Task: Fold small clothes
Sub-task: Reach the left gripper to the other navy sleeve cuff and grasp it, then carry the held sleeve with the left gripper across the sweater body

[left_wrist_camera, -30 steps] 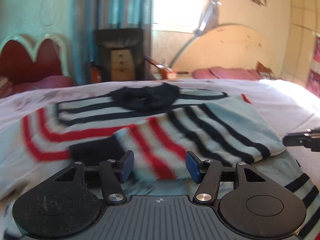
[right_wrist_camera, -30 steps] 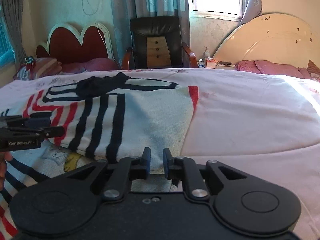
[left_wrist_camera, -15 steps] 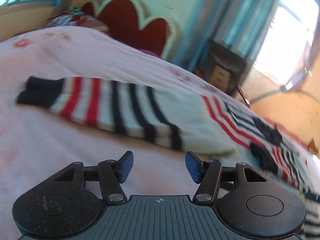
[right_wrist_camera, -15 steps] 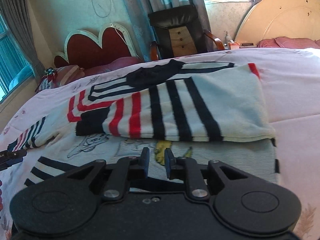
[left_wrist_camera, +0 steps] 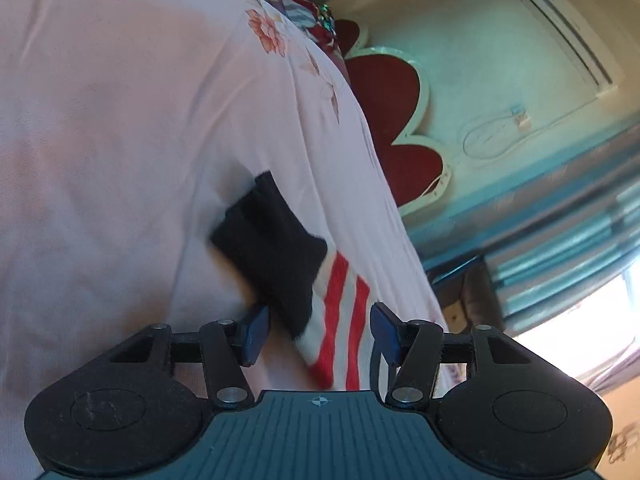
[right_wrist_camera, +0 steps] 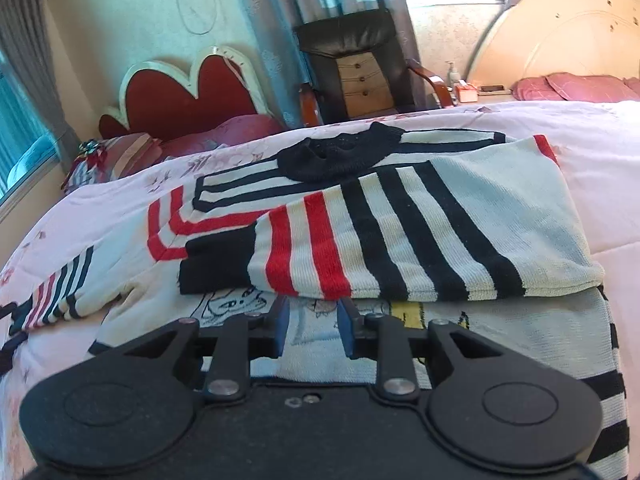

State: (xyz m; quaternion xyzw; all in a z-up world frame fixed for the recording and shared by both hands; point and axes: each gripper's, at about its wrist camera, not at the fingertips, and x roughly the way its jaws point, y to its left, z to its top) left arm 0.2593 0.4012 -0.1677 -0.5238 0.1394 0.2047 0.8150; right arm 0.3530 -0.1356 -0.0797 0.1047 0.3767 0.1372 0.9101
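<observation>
A white sweater (right_wrist_camera: 460, 216) with black and red stripes lies on the pink bedsheet (right_wrist_camera: 600, 152). One sleeve is folded across its body, and its black collar (right_wrist_camera: 340, 152) points to the far side. The other sleeve (right_wrist_camera: 60, 292) stretches out to the left. In the left wrist view, that sleeve's black cuff (left_wrist_camera: 272, 248) and red stripes lie between the fingers of my left gripper (left_wrist_camera: 318, 334), which is open, its pads apart from the cloth. My right gripper (right_wrist_camera: 312, 330) hovers over the sweater's printed front (right_wrist_camera: 320, 332). Its jaws are opening and the pads press on nothing.
A red heart-shaped headboard (right_wrist_camera: 188, 96) and pillows (right_wrist_camera: 120, 152) stand at the bed's far left. A black chair (right_wrist_camera: 356, 68) is behind the bed. A second bed with a round beige headboard (right_wrist_camera: 560, 32) is at the back right. Flowered sheet (left_wrist_camera: 120, 120) spreads beyond the cuff.
My left gripper has swung from the sweater's body out along the left sleeve to its black cuff, rolling over as it went. My right gripper shifted left over the sweater and its jaws widened.
</observation>
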